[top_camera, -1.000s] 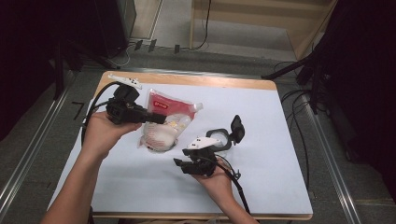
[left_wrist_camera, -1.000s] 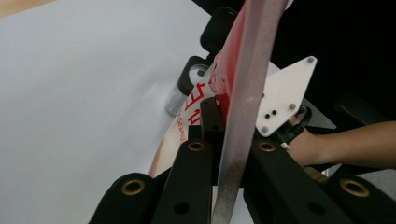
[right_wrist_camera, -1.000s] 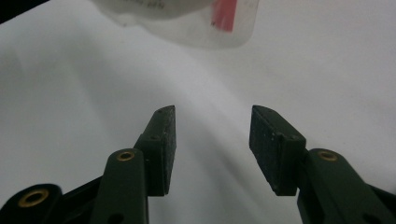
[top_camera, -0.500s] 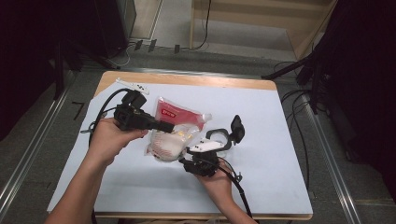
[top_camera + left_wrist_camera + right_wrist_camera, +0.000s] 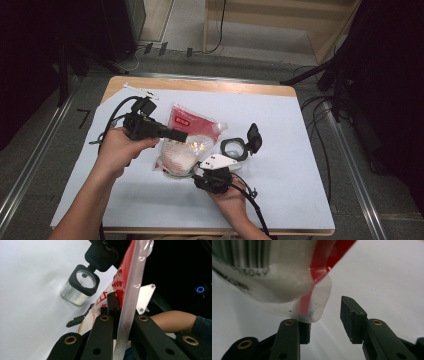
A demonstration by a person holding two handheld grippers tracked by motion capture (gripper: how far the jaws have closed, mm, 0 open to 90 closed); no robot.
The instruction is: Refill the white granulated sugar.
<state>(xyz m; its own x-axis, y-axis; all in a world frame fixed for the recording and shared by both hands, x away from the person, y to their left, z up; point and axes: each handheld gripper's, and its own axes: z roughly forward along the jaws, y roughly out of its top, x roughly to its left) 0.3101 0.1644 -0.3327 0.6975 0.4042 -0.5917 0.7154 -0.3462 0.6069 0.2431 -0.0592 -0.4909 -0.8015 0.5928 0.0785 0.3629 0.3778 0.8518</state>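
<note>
The pouch (image 5: 187, 142) is glossy, crinkled clear and red plastic film. The jar (image 5: 77, 287) looks like clear plastic with a matt black lid. White matt paper covers the wooden tabletop (image 5: 200, 85).

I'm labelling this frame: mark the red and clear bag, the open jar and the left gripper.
red and clear bag (image 5: 187, 137): high view, on its printed front.
open jar (image 5: 79, 287): left gripper view, on its black square rim.
left gripper (image 5: 122, 322): left gripper view, between the jaws, shut on the bag's sealed edge.

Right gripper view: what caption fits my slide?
Open right hand-held gripper closing around the corner of a red-and-clear bag of white grains.
</note>
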